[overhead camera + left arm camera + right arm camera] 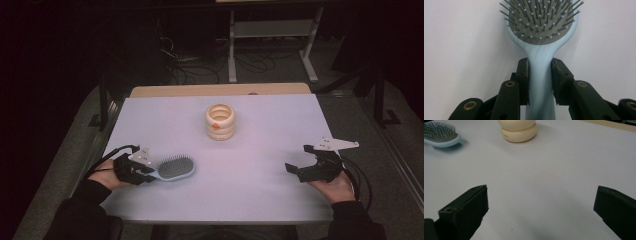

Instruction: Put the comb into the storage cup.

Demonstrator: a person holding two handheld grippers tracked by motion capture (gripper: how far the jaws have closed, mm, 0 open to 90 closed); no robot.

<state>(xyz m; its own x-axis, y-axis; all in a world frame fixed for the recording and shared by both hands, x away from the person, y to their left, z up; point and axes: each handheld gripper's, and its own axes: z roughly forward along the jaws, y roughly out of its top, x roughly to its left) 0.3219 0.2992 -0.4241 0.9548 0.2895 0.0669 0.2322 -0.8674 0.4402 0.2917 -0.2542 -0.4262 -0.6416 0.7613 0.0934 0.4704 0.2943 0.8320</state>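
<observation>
Squeezing the blue hairbrush [541, 37] handle between left gripper [540, 75] pads, bristles up, right gripper [541, 207] wide apart, holding nothing.

Hairbrush [541, 37] head cut off at top edge of left gripper view, handle end lost below between jaws. Stacked rings [517, 128] cropped at top of right gripper view; small print on lowest ring too small to read.

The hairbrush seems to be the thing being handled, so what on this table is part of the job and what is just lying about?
In use:
- hairbrush, bristles up
- left hand-held gripper, shut on its handle

Lying about:
- cream stack of rings, mid-table
- right hand-held gripper, open, nothing between its jaws
</observation>
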